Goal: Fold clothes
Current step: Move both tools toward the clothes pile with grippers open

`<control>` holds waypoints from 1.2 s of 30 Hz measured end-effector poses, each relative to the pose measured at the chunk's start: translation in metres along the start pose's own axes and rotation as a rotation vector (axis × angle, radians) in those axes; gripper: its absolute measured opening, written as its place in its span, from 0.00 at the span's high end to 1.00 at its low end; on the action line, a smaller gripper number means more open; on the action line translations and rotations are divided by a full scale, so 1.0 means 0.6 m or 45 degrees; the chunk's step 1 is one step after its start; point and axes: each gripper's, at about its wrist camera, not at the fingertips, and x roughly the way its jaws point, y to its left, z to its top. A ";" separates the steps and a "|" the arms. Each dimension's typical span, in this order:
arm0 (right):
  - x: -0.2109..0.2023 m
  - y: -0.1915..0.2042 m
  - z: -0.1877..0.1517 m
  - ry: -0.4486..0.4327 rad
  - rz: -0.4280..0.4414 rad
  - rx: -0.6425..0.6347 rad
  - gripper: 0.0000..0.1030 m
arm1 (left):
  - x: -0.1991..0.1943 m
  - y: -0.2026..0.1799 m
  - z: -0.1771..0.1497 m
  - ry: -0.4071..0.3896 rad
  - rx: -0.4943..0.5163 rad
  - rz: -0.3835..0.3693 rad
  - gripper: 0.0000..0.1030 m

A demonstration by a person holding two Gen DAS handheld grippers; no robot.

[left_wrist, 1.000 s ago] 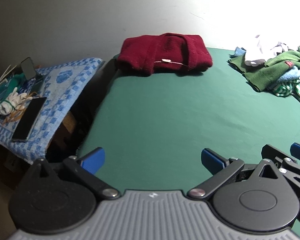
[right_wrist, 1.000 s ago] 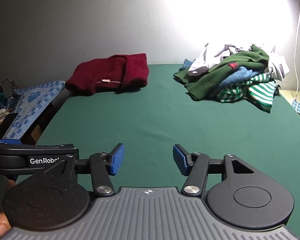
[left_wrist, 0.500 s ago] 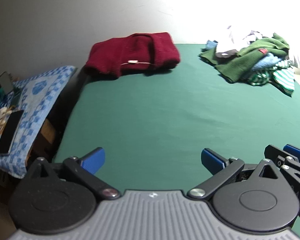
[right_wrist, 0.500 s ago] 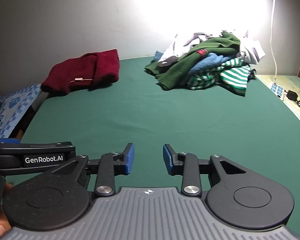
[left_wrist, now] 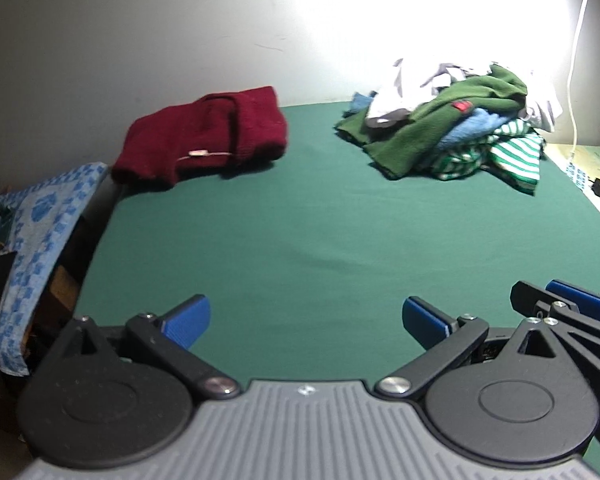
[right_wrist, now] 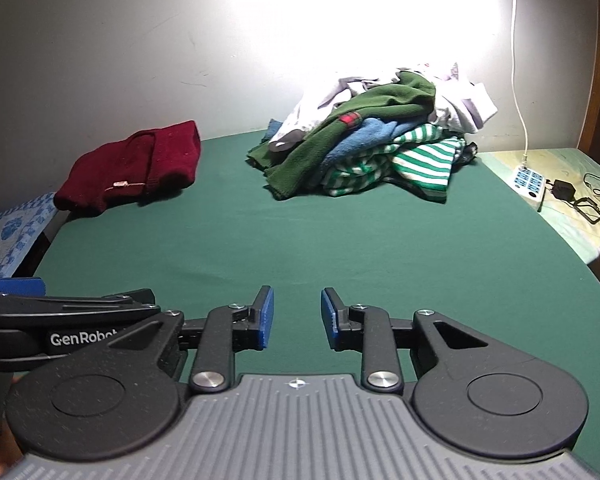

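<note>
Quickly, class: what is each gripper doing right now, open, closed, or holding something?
Left gripper: open wide, holding nothing, above the green table.
Right gripper: open, with a narrower gap, holding nothing.

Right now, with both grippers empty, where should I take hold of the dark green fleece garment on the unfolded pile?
Grip the dark green fleece garment by its loose lower corner, coming low from the near left side. That flap spills off the pile onto the green table cover, with nothing lying over it. The right gripper is open and faces it.
</note>
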 end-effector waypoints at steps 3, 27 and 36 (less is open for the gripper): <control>-0.001 -0.022 -0.002 0.008 -0.014 0.012 0.72 | 0.004 -0.026 0.002 0.006 0.015 -0.012 0.01; 0.002 -0.168 0.010 0.037 -0.079 0.071 0.70 | 0.025 -0.177 0.018 0.048 0.073 -0.029 0.01; 0.015 -0.198 0.019 0.053 -0.023 0.055 0.67 | 0.027 -0.202 0.025 0.061 0.041 0.017 0.01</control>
